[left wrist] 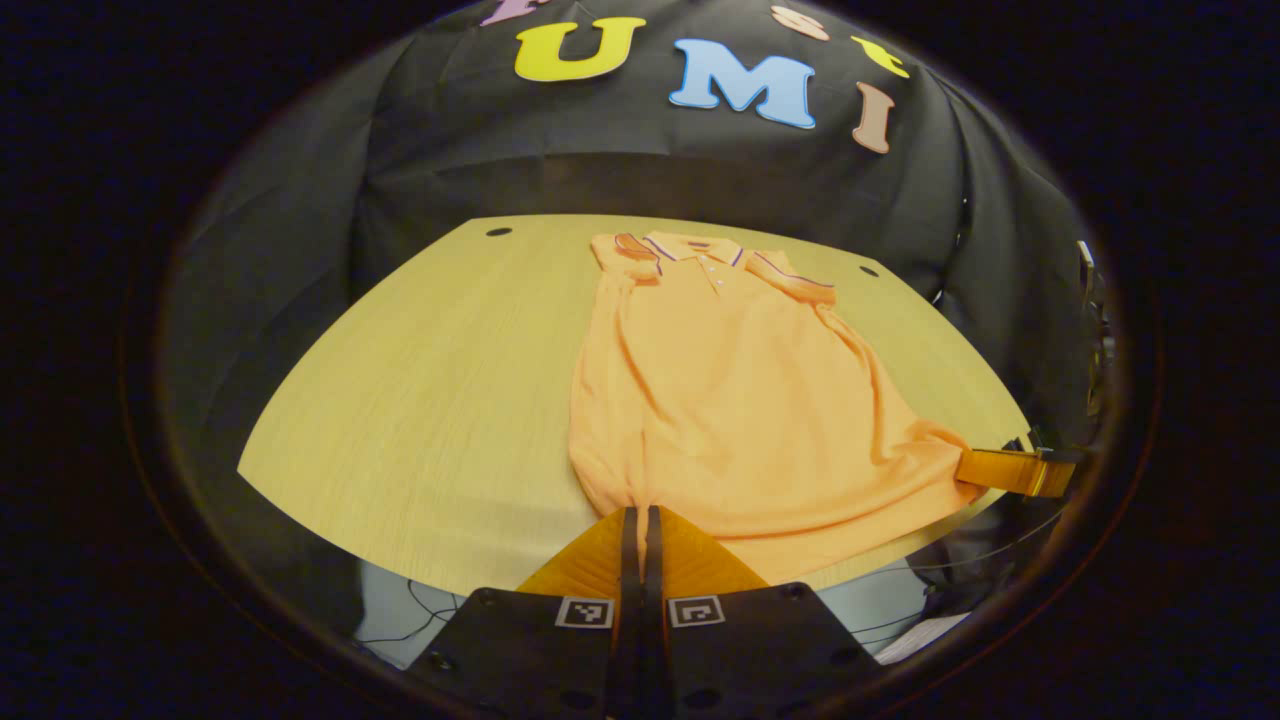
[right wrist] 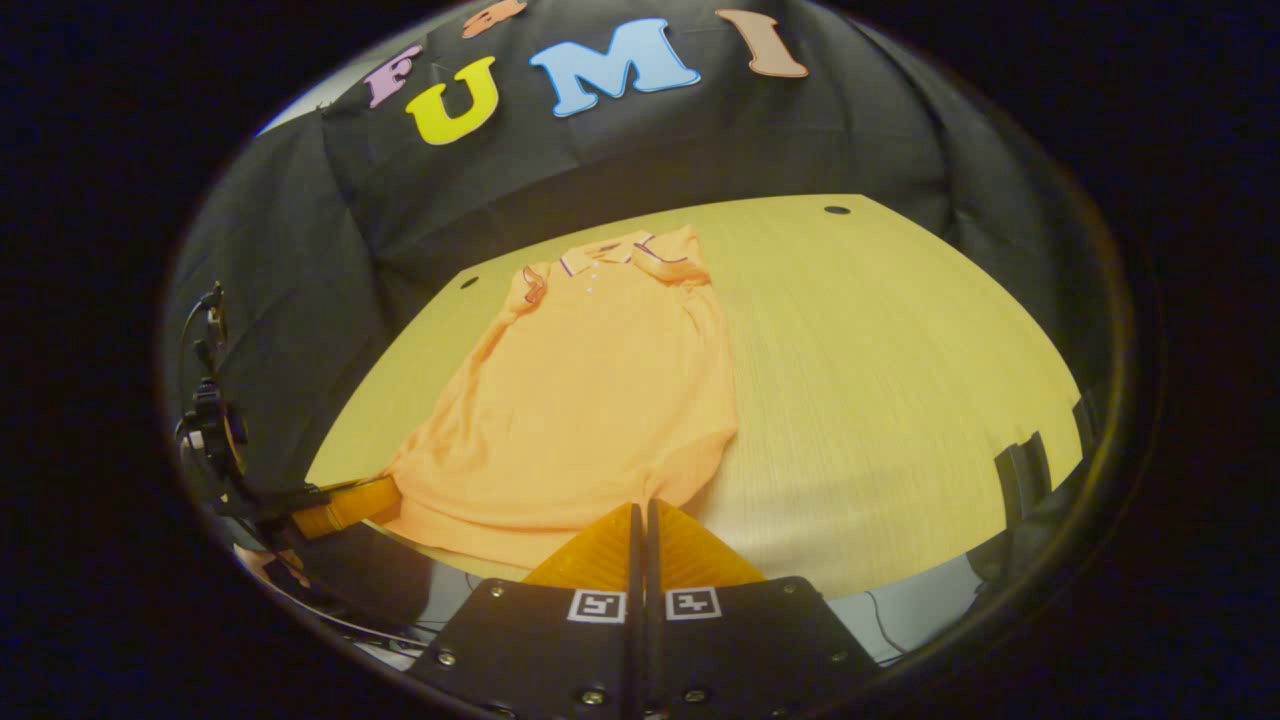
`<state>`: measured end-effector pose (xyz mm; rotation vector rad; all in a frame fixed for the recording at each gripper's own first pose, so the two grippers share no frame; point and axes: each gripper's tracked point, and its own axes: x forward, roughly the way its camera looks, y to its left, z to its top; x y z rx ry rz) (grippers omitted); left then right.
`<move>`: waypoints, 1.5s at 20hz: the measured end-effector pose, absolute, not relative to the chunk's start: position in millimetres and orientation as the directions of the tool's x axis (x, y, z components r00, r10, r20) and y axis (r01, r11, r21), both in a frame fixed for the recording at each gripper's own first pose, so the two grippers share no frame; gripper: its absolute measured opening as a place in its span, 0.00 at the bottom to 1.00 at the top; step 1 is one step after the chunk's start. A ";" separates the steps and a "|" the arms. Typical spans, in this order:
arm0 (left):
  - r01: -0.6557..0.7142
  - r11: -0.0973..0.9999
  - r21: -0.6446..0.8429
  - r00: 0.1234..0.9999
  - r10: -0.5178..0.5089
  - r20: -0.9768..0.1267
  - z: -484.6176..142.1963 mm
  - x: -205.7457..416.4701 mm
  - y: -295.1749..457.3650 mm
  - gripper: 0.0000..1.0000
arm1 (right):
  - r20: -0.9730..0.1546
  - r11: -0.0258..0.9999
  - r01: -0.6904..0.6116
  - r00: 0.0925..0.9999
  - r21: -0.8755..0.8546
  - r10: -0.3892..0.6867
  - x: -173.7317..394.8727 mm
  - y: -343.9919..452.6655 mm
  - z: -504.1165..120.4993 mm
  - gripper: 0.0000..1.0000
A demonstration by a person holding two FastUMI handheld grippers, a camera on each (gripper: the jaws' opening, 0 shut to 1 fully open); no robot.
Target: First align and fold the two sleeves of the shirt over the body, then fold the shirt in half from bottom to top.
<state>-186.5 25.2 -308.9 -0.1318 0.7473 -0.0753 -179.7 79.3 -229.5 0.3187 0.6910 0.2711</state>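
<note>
Holding both bottom corners of the orange polo shirt (left wrist: 740,400) sets you up for the bottom-to-top fold, judging by the sleeves, which already lie tucked over the body near the collar. Your left tool (left wrist: 641,515) sits at the bottom centre of the left gripper view, fingers closed to a thin slit right at the hem's lower left corner; it looks pinched on the cloth. Your right tool (right wrist: 641,508) is likewise closed at the hem's lower right corner in the right gripper view, at bottom centre, and shows again at the right edge of the left gripper view, biting the other corner. The shirt lies flat along the tabletop (left wrist: 440,380), collar toward the top of the frame. Nothing on the wood blocks the way up; only small dark holes (left wrist: 498,232) near the far edge.
</note>
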 end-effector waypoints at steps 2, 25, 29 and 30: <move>0.017 0.987 -0.160 0.754 -0.118 -0.647 -285.5 -171.7 19.5 0.06 | -0.540 0.905 -0.171 0.754 0.389 0.374 -166.1 75.9 -210.7 0.04; 0.212 0.942 -0.262 0.828 -0.315 -0.464 -173.1 156.2 -0.1 0.06 | -0.398 0.902 -0.017 0.894 0.432 0.208 85.4 64.8 -94.1 0.00; 0.213 0.942 -0.259 0.828 -0.315 -0.465 -180.7 198.5 8.4 0.05 | -0.398 0.914 -0.011 0.898 0.405 0.187 133.4 67.0 -84.3 0.00; 0.213 0.942 -0.259 0.826 -0.315 -0.467 -182.4 207.0 10.8 0.05 | -0.400 0.918 -0.012 0.898 0.397 0.184 144.1 67.3 -82.5 0.00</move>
